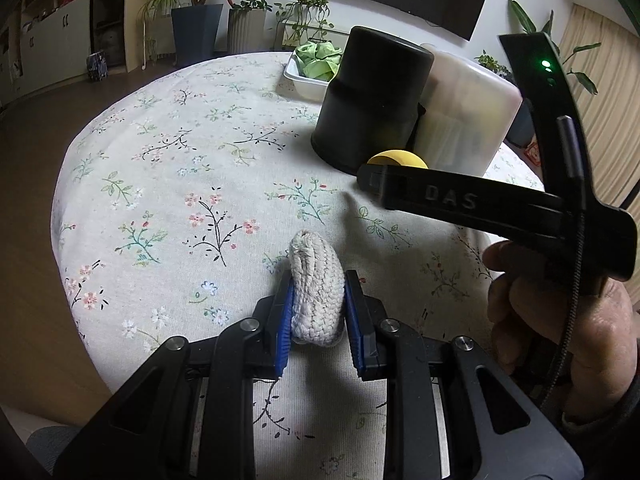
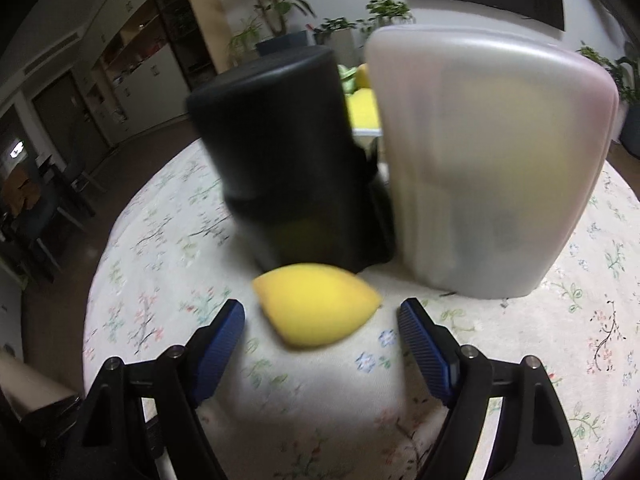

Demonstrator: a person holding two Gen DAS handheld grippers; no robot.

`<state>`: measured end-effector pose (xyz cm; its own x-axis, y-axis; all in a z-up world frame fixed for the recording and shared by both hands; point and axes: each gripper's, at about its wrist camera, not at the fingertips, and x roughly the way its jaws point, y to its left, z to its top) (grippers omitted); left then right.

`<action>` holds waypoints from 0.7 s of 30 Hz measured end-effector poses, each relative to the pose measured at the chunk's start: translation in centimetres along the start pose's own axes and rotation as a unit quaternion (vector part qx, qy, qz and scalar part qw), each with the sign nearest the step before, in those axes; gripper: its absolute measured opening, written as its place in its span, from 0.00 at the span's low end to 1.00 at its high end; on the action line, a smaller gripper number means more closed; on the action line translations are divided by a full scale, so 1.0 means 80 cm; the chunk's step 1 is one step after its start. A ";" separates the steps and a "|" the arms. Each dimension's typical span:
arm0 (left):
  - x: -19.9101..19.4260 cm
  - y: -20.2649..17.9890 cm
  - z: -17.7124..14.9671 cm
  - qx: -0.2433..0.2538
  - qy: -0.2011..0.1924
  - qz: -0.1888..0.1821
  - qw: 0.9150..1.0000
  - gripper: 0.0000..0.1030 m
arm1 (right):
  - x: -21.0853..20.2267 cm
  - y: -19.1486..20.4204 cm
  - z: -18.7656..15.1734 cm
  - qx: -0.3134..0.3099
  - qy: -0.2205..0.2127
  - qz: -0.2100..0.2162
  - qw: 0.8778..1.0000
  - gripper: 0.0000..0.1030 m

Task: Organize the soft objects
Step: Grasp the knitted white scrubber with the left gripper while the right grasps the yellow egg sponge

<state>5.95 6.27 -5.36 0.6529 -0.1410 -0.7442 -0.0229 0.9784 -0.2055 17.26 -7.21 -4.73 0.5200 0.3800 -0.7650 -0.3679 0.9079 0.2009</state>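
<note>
My left gripper (image 1: 317,286) is shut on a grey-white knitted roll (image 1: 316,280), its blue pads pressing both sides, just above the flowered tablecloth (image 1: 168,184). In the right wrist view my right gripper (image 2: 322,312) stands open, its blue pads on either side of a yellow drop-shaped sponge (image 2: 316,304) that lies on the cloth, with gaps on both sides. The same yellow sponge (image 1: 396,159) peeks out behind the right gripper's black body (image 1: 472,204) in the left wrist view, where a person's hand (image 1: 560,320) holds that gripper.
A black cylinder (image 2: 280,152) and a frosted white box (image 2: 492,160) stand just behind the sponge. A white tray (image 1: 306,80) with green cloth (image 1: 322,60) sits at the table's far side. The round table's edge falls off to the left.
</note>
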 end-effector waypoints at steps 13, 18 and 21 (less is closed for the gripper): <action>-0.002 0.002 -0.001 0.000 -0.003 -0.004 1.000 0.21 | 0.002 0.010 0.003 -0.026 0.002 -0.040 0.999 0.64; -0.002 0.000 0.000 0.002 -0.004 0.001 1.000 0.21 | -0.009 0.008 -0.003 -0.027 -0.003 -0.022 0.999 0.49; -0.006 0.000 0.003 -0.001 -0.005 -0.001 1.000 0.21 | -0.024 0.001 -0.013 -0.021 -0.006 -0.017 1.000 0.48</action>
<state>5.79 6.39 -4.87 0.6602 -0.1419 -0.7375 -0.0225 0.9778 -0.2082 15.45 -8.02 -3.85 0.5421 0.3513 -0.7634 -0.3817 0.9122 0.1487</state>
